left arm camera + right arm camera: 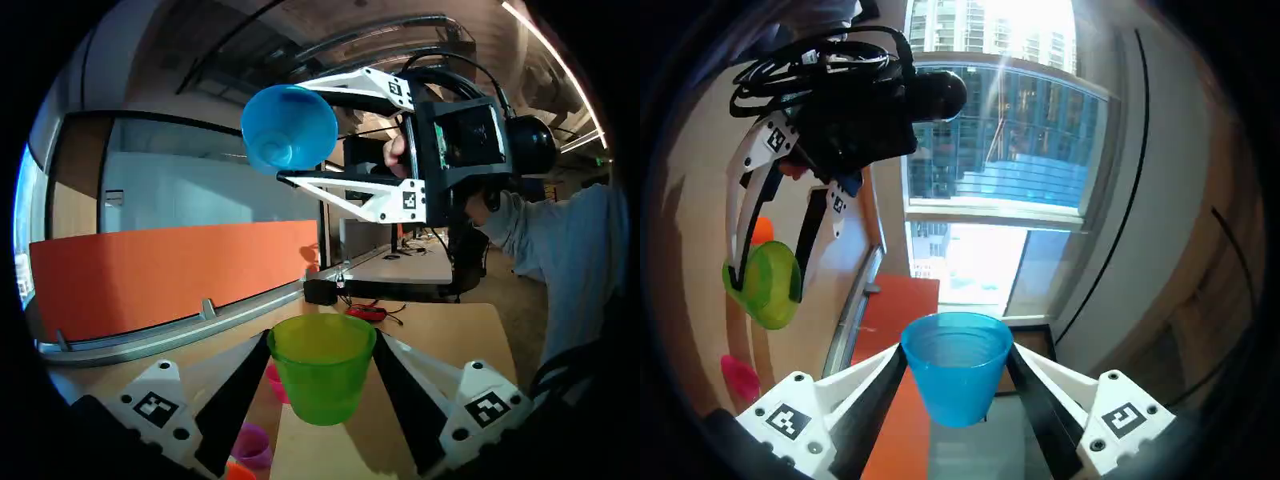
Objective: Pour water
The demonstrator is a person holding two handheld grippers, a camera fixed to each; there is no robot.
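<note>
My left gripper is shut on a green plastic cup, held upright over the wooden table. Above it in the left gripper view, my right gripper is shut on a blue cup that lies on its side, its mouth turned toward the camera. In the right gripper view the blue cup sits between my right gripper's fingers. Farther off at the left, the green cup hangs in the left gripper. I cannot see water in either cup.
Pink, purple and orange cups stand on the table below the green one. An orange partition runs along the table's far edge. A sleeve is at the right. Large windows show in the right gripper view.
</note>
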